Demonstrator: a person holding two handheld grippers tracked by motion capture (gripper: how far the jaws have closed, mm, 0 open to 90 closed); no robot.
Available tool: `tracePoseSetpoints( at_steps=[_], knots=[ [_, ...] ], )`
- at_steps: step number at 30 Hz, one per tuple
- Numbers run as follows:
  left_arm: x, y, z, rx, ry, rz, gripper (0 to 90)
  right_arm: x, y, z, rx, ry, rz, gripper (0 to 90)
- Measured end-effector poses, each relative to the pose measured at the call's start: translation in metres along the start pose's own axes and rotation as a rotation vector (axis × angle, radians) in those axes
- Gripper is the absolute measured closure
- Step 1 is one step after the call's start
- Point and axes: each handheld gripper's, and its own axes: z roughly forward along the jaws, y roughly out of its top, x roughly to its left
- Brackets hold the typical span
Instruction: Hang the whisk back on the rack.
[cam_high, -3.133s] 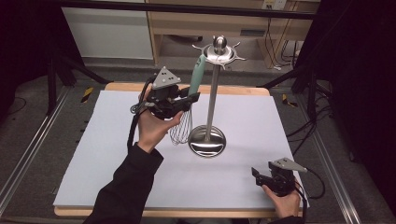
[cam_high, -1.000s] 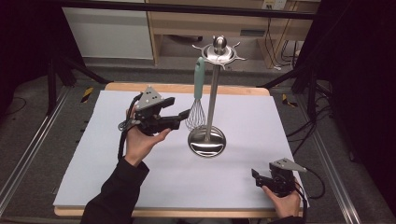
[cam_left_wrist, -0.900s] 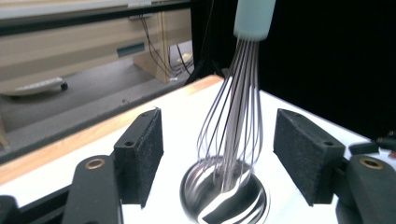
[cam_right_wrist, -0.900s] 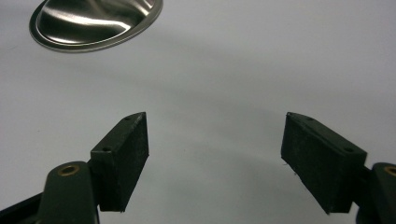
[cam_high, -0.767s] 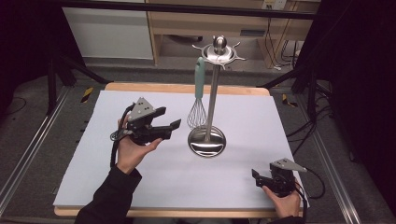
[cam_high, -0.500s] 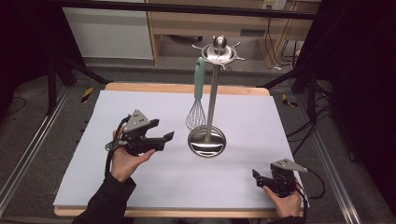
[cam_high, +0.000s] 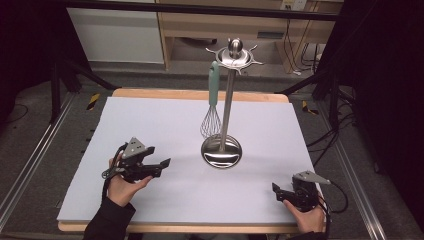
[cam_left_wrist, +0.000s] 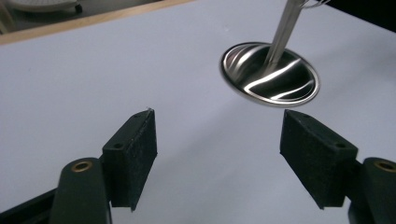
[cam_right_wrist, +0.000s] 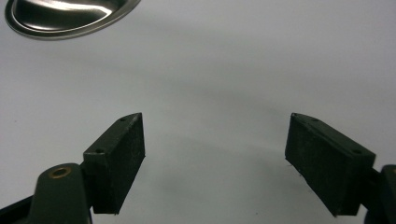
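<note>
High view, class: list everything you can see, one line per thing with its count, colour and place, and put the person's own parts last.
Table: one, white top with wooden edge, centre.
Utensil stand: one, shiny steel, upright at mid-table.
Whisk: one, pale green handle with wire head, hanging from the stand's top hook.
Shelving: one, light wood, behind the table.
Left gripper: one, black, jaws open, near left.
Right gripper: one, black, jaws open, near right corner.
</note>
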Motion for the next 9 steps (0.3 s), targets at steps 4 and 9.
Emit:
tracePoseSetpoints(
  at_steps=[4, 9],
  knots=[
    [0.013, -0.013, -0.001, 0.02, 0.046, -0.03, 26.2, -0.003, -0.001, 0.001, 0.012, -0.003, 0.006, 18.2],
    [0.027, -0.026, -0.005, 0.034, 0.087, -0.062, 25.5, -0.006, -0.003, 0.0, 0.021, -0.016, 0.016, 17.2]
  ],
)
